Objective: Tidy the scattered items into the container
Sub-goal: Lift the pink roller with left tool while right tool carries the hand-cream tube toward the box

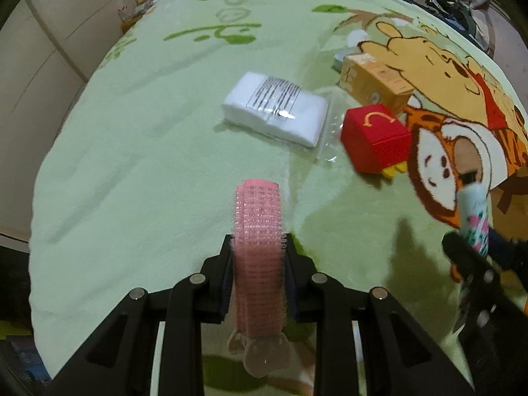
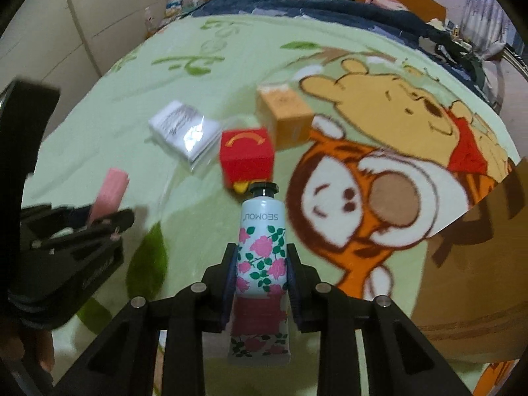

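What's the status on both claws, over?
Left claw shut on pink hair roller. Right claw shut on floral hand-cream tube. Red box, white packet loose on blanket. Nothing blocking.

1. A bed carries everything, spread with a pale green fleece blanket (image 1: 138, 138) printed with cartoon bear and tiger figures.
2. A white pad pack in clear plastic (image 1: 275, 109) lies on it.
3. Just beside it lies a red cardboard box (image 1: 376, 137).
4. Beyond the red box lies an orange carton (image 1: 373, 79).
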`<state>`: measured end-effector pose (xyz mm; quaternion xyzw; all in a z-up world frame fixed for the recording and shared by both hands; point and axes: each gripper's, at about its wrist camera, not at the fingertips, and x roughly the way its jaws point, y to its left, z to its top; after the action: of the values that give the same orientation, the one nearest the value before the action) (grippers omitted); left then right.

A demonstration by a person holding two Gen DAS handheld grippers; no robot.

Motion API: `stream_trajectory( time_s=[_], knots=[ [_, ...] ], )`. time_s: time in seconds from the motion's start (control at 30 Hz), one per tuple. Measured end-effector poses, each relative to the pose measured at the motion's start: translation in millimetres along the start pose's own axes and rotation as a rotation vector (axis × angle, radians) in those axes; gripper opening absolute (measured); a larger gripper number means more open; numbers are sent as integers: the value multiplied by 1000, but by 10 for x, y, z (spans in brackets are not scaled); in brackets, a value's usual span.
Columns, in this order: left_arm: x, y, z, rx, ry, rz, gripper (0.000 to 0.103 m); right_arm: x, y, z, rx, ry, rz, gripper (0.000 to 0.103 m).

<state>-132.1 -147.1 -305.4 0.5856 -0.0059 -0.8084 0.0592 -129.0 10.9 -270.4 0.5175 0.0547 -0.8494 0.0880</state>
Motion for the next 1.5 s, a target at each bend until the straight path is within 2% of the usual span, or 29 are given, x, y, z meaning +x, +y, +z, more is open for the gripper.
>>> stream_trajectory(
  time_s=[0.33,0.63,0.83,1.0,1.2,1.5],
  knots=[
    [-672,-34,-70,33,-59,39,27,-486,-129,98,23,-43,10,28],
    [-1106,86,-127,-22,-63,40,27,-926,-129,86,17,-75,37,28],
    [-1570,146,-143,-79,-98,39,27,-1386,-158,95,0,-121,60,28],
    [-2002,79,-117,-95,-144,23,27,-2008,-300,74,9,-220,61,28],
    [-2476,-244,-58,-29,-210,-12,27,-2590,-601,-26,62,-307,27,28],
    [-2943,-954,-82,108,-274,-94,27,-3014,-1114,-284,153,-351,-70,28]
  ],
)
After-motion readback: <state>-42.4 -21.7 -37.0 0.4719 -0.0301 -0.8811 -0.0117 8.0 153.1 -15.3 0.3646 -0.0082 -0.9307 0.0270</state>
